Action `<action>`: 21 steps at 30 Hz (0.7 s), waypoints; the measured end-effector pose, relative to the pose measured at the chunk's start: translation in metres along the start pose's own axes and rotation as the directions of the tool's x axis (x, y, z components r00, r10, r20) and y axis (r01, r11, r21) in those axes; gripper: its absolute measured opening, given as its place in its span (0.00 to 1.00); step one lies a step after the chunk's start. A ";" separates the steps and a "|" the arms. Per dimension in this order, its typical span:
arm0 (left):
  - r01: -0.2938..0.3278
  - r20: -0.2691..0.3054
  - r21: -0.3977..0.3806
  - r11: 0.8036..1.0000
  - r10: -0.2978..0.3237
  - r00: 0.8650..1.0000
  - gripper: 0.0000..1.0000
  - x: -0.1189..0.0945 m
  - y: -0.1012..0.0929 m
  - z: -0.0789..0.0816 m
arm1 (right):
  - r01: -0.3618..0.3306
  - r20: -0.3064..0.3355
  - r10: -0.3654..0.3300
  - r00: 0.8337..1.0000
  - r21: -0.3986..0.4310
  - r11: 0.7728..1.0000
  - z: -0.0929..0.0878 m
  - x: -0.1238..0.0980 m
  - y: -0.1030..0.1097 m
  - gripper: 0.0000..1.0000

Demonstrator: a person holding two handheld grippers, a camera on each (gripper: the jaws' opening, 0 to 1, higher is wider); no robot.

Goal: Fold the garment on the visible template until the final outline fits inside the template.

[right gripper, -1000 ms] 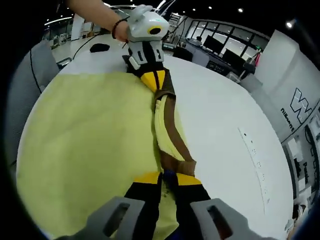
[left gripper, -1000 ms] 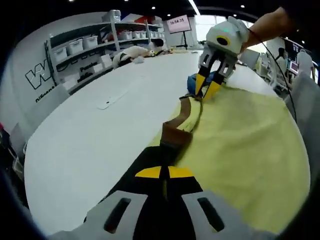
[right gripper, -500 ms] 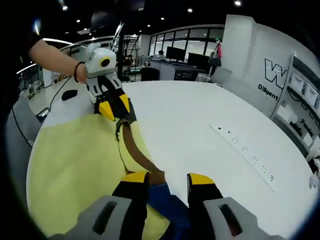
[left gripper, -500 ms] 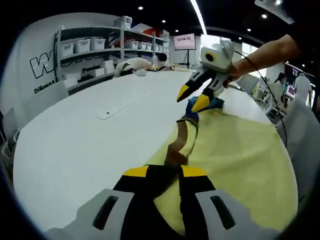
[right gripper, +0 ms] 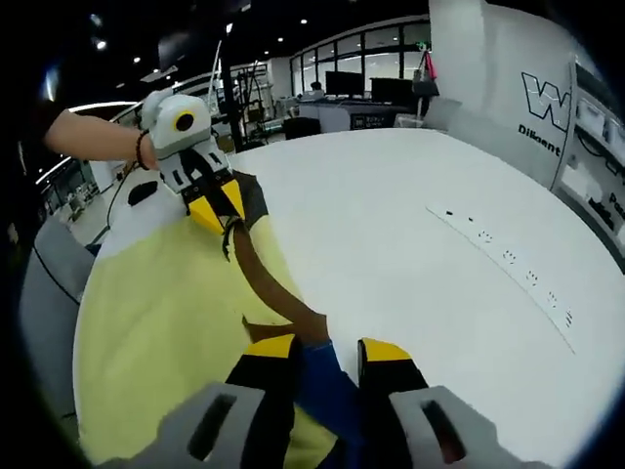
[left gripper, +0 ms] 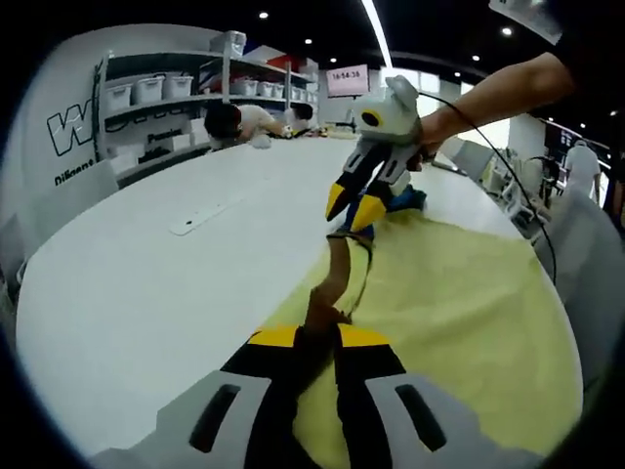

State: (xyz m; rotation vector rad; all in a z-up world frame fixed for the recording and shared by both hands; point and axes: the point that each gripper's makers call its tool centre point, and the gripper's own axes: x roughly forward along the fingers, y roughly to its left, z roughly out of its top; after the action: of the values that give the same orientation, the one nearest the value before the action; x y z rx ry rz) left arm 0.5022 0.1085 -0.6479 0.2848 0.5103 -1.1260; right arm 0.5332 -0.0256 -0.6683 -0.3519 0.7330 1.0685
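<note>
Right gripper [left gripper: 354, 203]: released garment [left gripper: 469, 293] edge since 1 s ago, lifted, jaws apart. Left gripper [left gripper: 317, 337]: clamp unchanged; brown strip [left gripper: 327, 288] raised, now taut between them.

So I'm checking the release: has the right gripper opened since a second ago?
Yes. The right gripper now stands open, astride the garment's blue edge.

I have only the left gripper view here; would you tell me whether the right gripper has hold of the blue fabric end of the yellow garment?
Observer: No. In the right gripper view, the right gripper is open, and the blue fabric end lies loose between its jaws.
Operator: Thank you. How does my left gripper look from that side?
Observer: The left gripper has its yellow tips closed on the garment's brown band.
</note>
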 end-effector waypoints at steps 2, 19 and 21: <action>0.002 -0.001 -0.002 1.000 -0.002 1.000 0.07 0.001 0.000 -0.001 | -0.015 -0.018 0.015 1.000 -0.010 1.000 -0.004 0.002 0.004 0.14; -0.055 0.023 -0.021 0.998 0.055 0.998 0.00 0.001 0.016 0.007 | 0.014 0.055 -0.011 0.998 -0.045 0.999 0.015 -0.018 0.000 0.00; -0.069 0.028 -0.021 0.997 0.070 0.997 0.00 0.001 0.021 0.011 | 0.026 0.085 -0.023 0.996 -0.030 0.999 0.022 -0.021 -0.003 0.00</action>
State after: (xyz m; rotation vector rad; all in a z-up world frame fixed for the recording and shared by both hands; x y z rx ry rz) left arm 0.5243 0.1116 -0.6396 0.2671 0.4825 -1.0553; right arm 0.5384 -0.0281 -0.6385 -0.3391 0.6352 1.0666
